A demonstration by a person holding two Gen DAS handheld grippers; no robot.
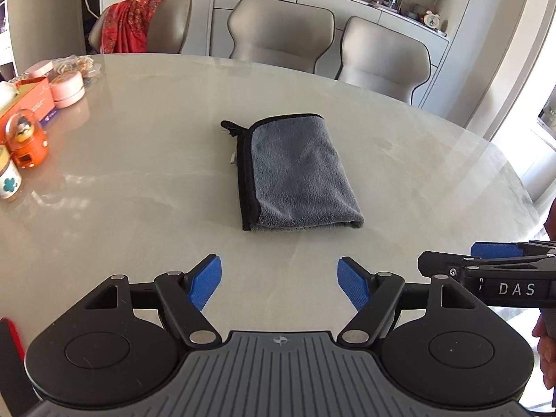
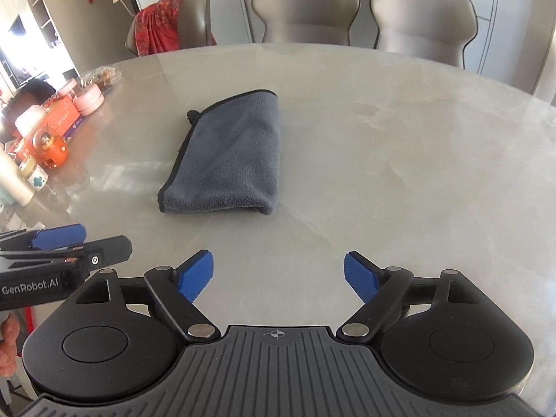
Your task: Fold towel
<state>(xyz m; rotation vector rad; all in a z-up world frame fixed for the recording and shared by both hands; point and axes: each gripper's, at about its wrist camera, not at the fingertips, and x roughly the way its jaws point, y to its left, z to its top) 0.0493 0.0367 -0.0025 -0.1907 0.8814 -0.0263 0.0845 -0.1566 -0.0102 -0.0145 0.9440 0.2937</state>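
— Nearest the lens in each wrist view is the gripper's own grey ribbed body with black round housings. Any writing on them?

— Yes. In the left wrist view the right gripper comes in side-on at the right edge, and white letters on its black body read "DAS". In the right wrist view the left gripper shows at the left edge with "GenRobot.AI" along its side.

— How do the jaws stand?

— Left gripper: blue pads spread wide, nothing between them. Right gripper: the same, wide apart and holding nothing.

— And the towel?

— The towel lies folded into a grey rectangle with a black hem, flat on the pale glossy table, near the middle and beyond both grippers, touching neither. A small black loop sticks out at its far left corner.

— What else is around?

— On the far left of the table there is an orange toy with a clear dome, a jar with a green clover, round pink boxes and an orange box whose print is too small to read. Three beige chairs stand behind the table; a red patterned cloth hangs over the left one. Nothing lies between the grippers and the towel.
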